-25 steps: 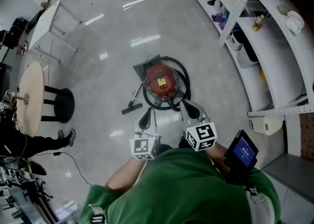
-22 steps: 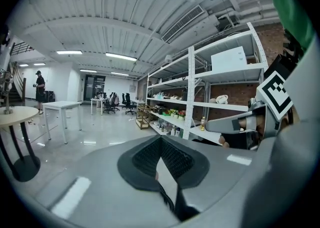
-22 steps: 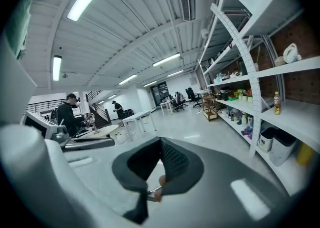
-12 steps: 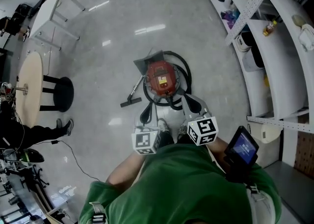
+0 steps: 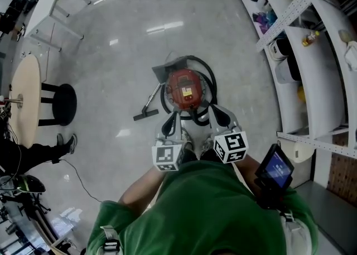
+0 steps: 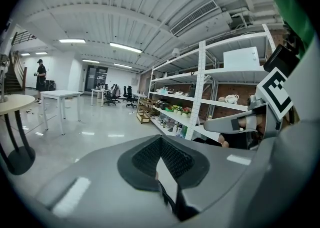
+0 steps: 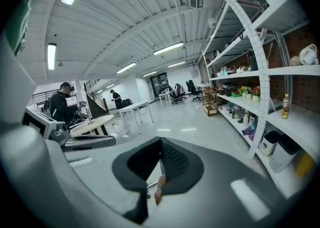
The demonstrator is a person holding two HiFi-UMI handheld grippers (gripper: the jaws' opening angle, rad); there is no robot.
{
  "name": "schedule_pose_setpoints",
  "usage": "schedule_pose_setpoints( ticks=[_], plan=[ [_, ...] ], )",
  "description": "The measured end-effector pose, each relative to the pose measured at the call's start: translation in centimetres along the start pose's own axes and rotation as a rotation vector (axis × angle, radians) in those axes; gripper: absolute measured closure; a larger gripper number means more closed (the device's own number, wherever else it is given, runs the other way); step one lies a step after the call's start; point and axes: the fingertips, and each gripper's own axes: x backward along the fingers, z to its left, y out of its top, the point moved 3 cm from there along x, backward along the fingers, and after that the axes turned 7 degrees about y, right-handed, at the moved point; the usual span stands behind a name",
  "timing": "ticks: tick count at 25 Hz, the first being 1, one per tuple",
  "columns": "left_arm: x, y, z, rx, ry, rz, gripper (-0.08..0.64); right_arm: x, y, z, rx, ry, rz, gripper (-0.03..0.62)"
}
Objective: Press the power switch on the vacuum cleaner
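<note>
Red vacuum cleaner (image 5: 184,89) on grey floor (image 5: 111,53), black hose (image 5: 207,78) looped round it. My 2 grippers just on its near side: left gripper (image 5: 169,127), right gripper (image 5: 218,117), both with jaws pressed together, nothing held.

— How is the right tool (image 7: 161,147) seen?
— Its dark ribbed pads (image 7: 176,161) are pressed together at the tips. A small pinkish speck lower in the slit cannot be made out.
— And what is shown beyond it?
— A glossy floor (image 7: 200,122) is seen, with shelving (image 7: 295,119) at the right and a bottle (image 7: 285,106) stood on it. A round table (image 7: 97,121) is placed at the left, with a person (image 7: 61,105) behind it.
</note>
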Motion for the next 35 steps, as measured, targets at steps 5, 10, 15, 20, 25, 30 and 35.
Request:
schedule_pose_setpoints(
  ticks=[5, 10, 15, 20, 25, 30, 35],
  plan=[
    [-1.4, -0.7, 2.5, 0.001, -0.046, 0.026, 0.552, -2.7, -0.1, 1.0, 0.001, -0.036, 0.021, 0.592],
    [-2.4, -1.7, 3.5, 0.006, -0.061, 0.069, 0.552, -4.1, -0.4, 0.7, 0.004, -0.055, 0.043, 0.592],
    [-4.2, -3.0, 3.7, 0.006, -0.042, 0.11, 0.552, -5.7, -1.0, -1.0, 0.001, -0.049, 0.062, 0.592],
    [-6.6, -4.8, 3.8, 0.007, 0.004, 0.163, 0.552, -8.0, -2.2, -3.1, -0.005, -0.019, 0.097, 0.592],
    [-9.2, -7.5, 3.2, 0.022, 0.05, 0.234, 0.552, -9.9, -4.3, -5.7, -0.025, 0.02, 0.155, 0.592],
    [-11.7, -10.4, 3.1, 0.006, 0.067, 0.289, 0.552, -12.1, -6.4, -7.6, -0.034, 0.057, 0.188, 0.592],
    [-13.2, -13.2, 3.4, 0.013, 0.088, 0.344, 0.552, -13.8, -9.2, -9.0, -0.04, 0.078, 0.228, 0.592]
  ],
)
